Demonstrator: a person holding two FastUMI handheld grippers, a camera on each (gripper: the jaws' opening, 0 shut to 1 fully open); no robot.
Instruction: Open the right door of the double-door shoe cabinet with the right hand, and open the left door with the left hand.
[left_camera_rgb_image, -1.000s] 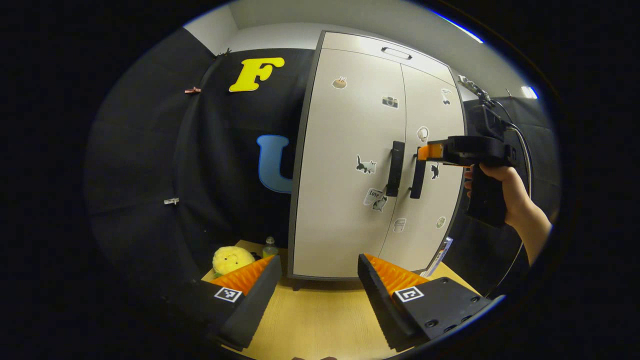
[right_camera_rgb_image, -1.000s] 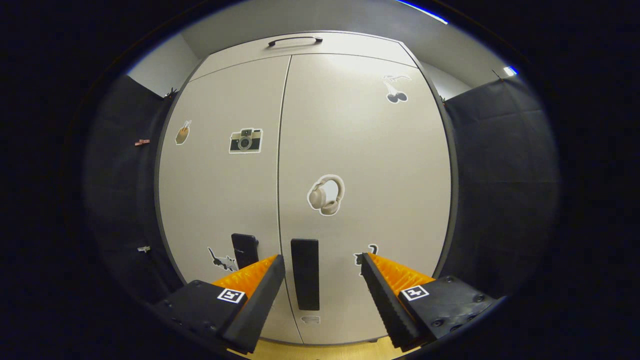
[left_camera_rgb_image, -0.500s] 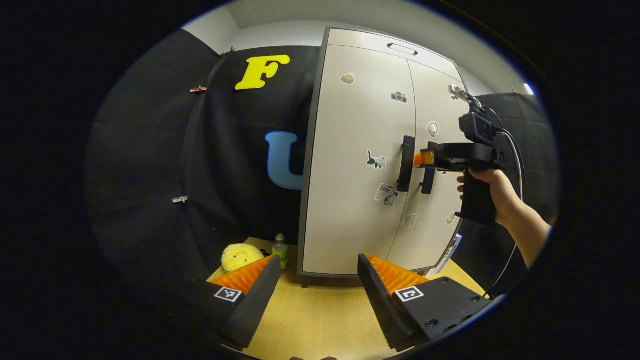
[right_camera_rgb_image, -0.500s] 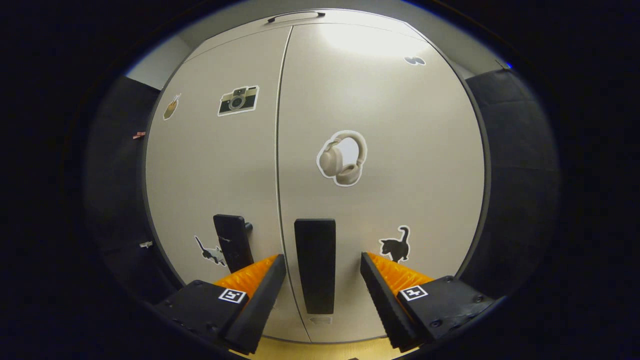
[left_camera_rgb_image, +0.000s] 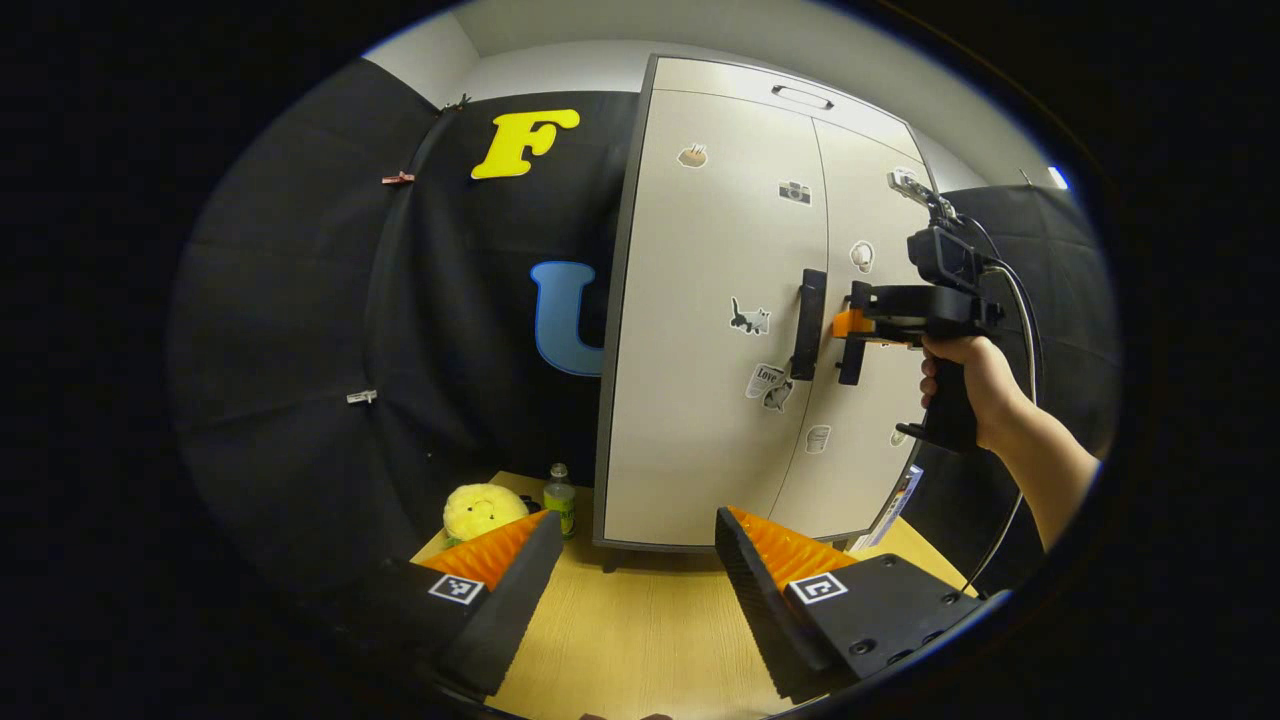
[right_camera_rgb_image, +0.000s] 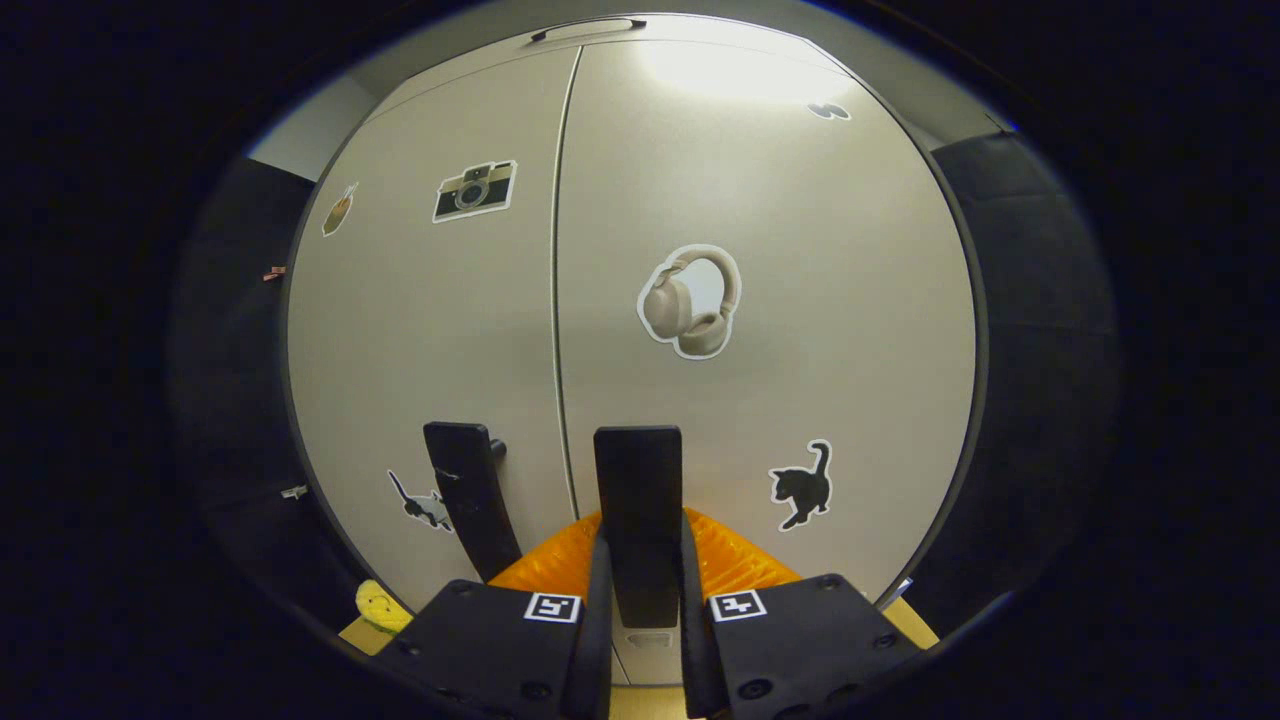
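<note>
Two fingers of the right gripper (right_camera_rgb_image: 640, 610) are closed onto the right door handle (right_camera_rgb_image: 638, 520), one on each side of the upright black bar, pressing its lower part. Both doors of the shoe cabinet (right_camera_rgb_image: 420, 330) are flat and closed, with the seam running straight up between them. The left door handle (right_camera_rgb_image: 470, 500) stands just beside the gripped one, untouched. Stickers dot the doors: a headphone sticker (right_camera_rgb_image: 690, 300) above the gripped handle, a black cat sticker (right_camera_rgb_image: 800, 485) to its right and a camera sticker (right_camera_rgb_image: 475, 190) on the left door.

The left gripper view takes in the cabinet from farther off and from its left. The left gripper (left_camera_rgb_image: 635, 560) has its fingers spread wide apart with nothing between them, held low over the wooden counter (left_camera_rgb_image: 640, 640), well apart from the doors. This view also shows the person's right hand (left_camera_rgb_image: 965, 375) wrapped around the right gripper's grip, forearm reaching in from the right, gripper level and pointed straight at the handle. On the counter to the cabinet's left sit a yellow plush toy (left_camera_rgb_image: 480, 508) and a small green bottle (left_camera_rgb_image: 559, 495), just beside each other, clear of the doors.
</note>
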